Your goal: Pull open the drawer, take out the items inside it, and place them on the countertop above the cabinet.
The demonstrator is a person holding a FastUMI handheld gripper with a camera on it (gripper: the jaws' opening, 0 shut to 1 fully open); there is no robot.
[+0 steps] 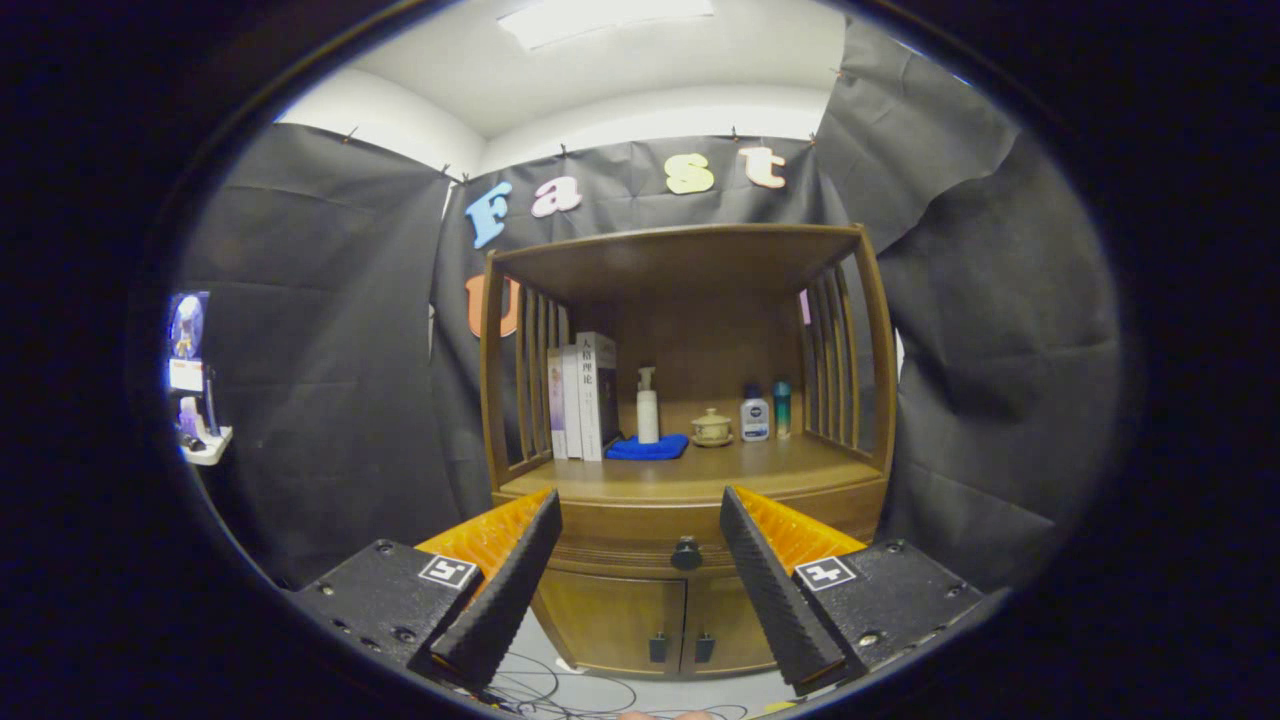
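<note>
A wooden cabinet (690,480) stands ahead against the booth wall. Its drawer (640,548) is closed, with a dark round knob (686,552) at its front. The knob sits beyond my fingers, between them in line of sight. My gripper (640,505) is open, its fingers spread wide with nothing between them. The countertop (720,468) lies just above the drawer, under a slatted shelf frame. What the drawer holds is hidden.
On the countertop stand books (583,397), a pump bottle (648,404) on a blue cloth (647,448), a lidded cup (711,427) and two small bottles (766,412). Below the drawer are two cabinet doors (650,620). Cables (570,690) lie on the floor.
</note>
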